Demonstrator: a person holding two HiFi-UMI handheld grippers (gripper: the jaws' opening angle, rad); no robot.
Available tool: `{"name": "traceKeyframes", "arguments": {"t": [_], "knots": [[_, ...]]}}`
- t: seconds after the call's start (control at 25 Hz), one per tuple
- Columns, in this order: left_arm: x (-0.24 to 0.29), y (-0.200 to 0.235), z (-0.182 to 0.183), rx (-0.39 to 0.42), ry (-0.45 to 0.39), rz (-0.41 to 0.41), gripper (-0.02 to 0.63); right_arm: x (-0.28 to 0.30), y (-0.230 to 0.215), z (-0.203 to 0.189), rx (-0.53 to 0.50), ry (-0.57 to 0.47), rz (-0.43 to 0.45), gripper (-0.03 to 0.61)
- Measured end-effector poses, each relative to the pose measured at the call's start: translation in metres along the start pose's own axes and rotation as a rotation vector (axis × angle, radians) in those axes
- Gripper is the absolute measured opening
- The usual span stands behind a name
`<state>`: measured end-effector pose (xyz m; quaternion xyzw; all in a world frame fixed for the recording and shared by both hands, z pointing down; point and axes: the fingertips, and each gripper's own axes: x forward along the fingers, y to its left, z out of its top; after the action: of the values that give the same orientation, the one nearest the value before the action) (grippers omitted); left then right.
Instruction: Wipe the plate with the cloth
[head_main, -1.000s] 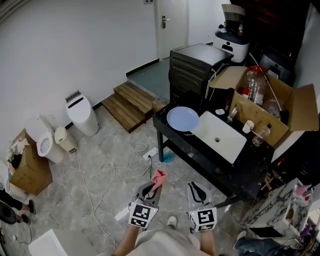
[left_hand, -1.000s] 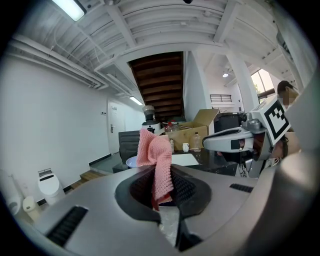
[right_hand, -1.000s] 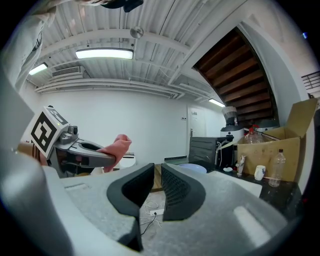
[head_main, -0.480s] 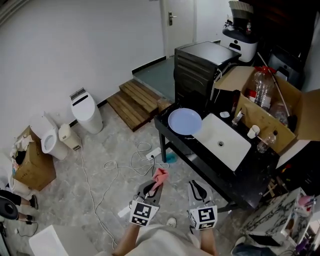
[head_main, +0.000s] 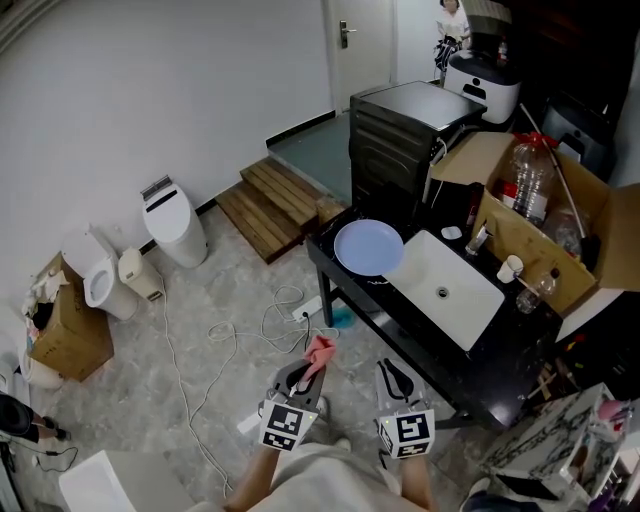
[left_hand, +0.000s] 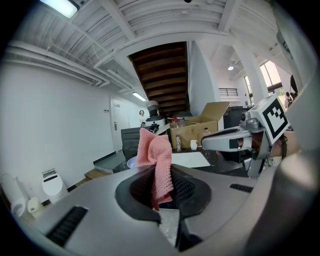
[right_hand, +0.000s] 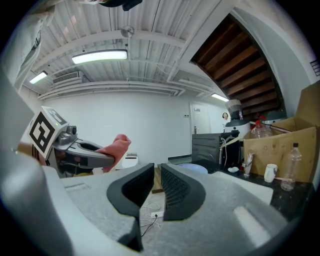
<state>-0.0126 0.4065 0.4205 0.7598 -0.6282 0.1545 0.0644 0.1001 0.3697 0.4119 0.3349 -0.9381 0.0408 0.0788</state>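
Looking down, the head view shows the pale blue plate (head_main: 369, 247) lying on the black table's (head_main: 400, 325) near corner, well apart from both grippers over grey floor.

Left gripper view: the left gripper (left_hand: 162, 176) clamps the knitted pink cloth (left_hand: 156, 159), which stands upright.

Right gripper view: the right gripper's (right_hand: 157, 176) jaws are nearly together, with nothing between them.

White walls (head_main: 150, 90), marble floor (head_main: 190, 330), black table (head_main: 420, 335)
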Motion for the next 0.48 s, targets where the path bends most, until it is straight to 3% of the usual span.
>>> {"name": "traceKeyframes", "arguments": {"t": [0.48], "knots": [[0.052, 0.018, 0.011, -0.003, -0.010, -0.029, 0.034, 0.039, -0.035, 0.007, -0.013, 0.009, -0.026, 0.048]]}}
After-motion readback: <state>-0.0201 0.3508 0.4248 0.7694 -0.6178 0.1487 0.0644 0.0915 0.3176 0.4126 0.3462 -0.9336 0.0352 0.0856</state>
